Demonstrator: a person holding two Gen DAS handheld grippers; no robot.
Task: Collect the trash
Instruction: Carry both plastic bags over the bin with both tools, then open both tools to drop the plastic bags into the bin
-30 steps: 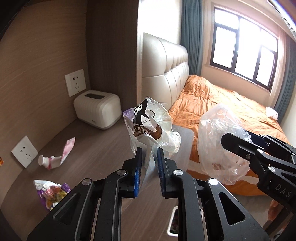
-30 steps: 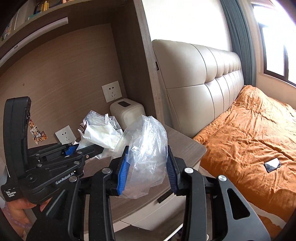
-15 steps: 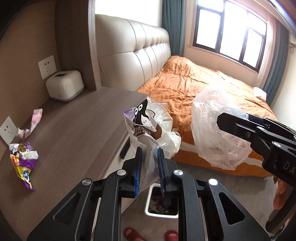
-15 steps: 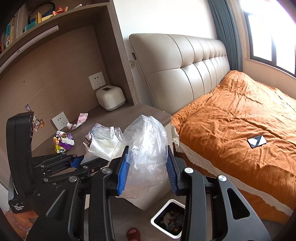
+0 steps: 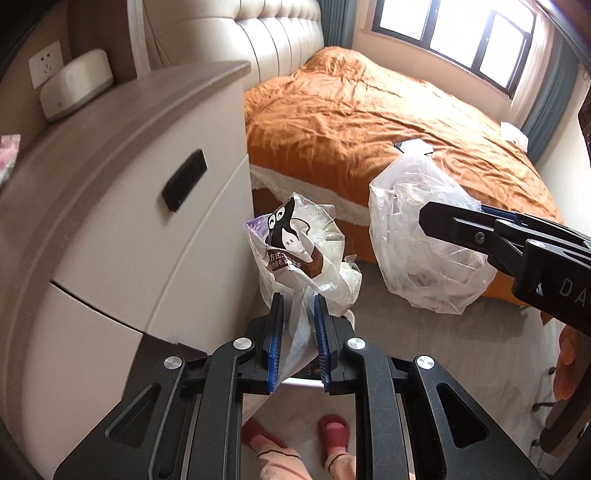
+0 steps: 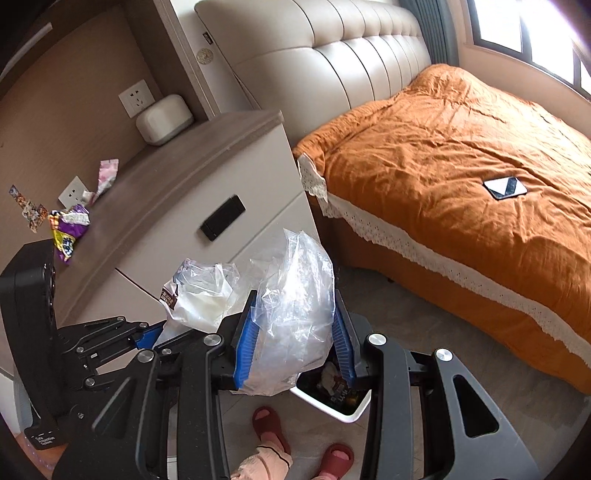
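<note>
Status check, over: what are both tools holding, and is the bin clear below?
Left tool shut on printed wrapper. Right tool shut on clear bag. White bin below, partly hidden, nothing blocking.

bright daylight from the window (image 5: 461, 33), glare there; fisheye-bent edges, slight blur.

An orange-covered bed (image 6: 461, 155) carries a dark phone (image 6: 505, 188); a cream rounded plastic box (image 6: 164, 119) sits beside its padded headboard (image 6: 332, 55).
</note>
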